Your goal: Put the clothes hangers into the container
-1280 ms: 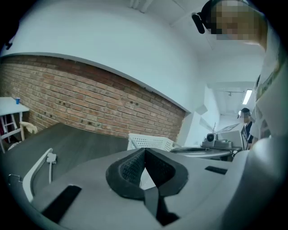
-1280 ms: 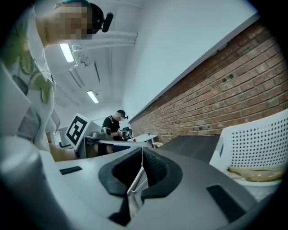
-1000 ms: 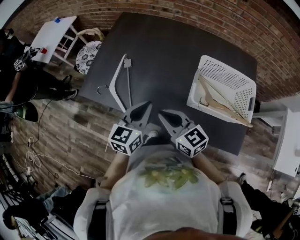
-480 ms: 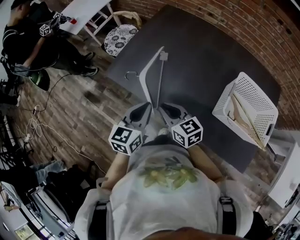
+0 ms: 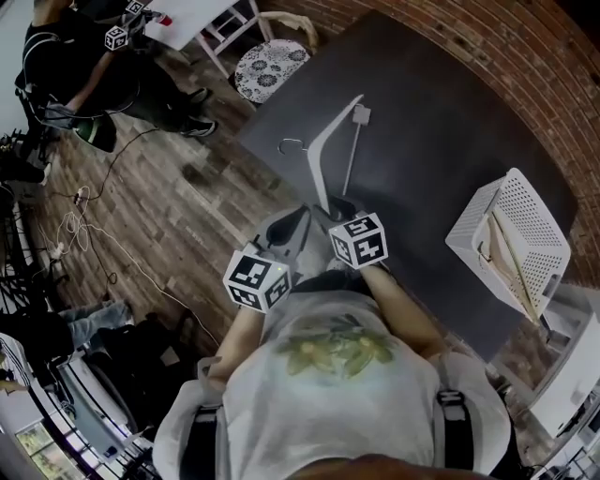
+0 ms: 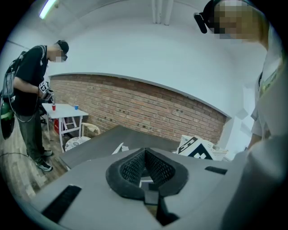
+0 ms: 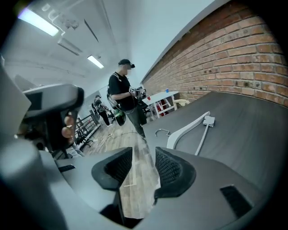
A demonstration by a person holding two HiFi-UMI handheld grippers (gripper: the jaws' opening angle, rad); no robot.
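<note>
A white clothes hanger (image 5: 330, 148) lies flat on the dark table (image 5: 431, 112), its metal hook (image 5: 292, 144) near the table's left edge. My right gripper (image 5: 337, 206) sits just short of the hanger's near end; its jaws have just been opening and stand open with nothing between them. In the right gripper view the hanger (image 7: 190, 129) lies ahead of my right gripper (image 7: 144, 164). My left gripper (image 5: 297, 219) is beside it at the table edge, and in its own view my left gripper (image 6: 145, 152) is shut and empty. A white slotted basket (image 5: 539, 220) holds a wooden hanger (image 5: 512, 262).
The basket stands at the table's right end, far from the white hanger. Beyond the table's left edge is wooden floor with cables (image 5: 70, 230), a patterned chair (image 5: 270, 71), a small white table (image 5: 202, 14) and a person in black (image 5: 66, 70). A brick wall (image 5: 487, 37) runs behind.
Both grippers have swung left, away from the basket, to the near end of the white hanger. The right jaws were together and now stand apart.
</note>
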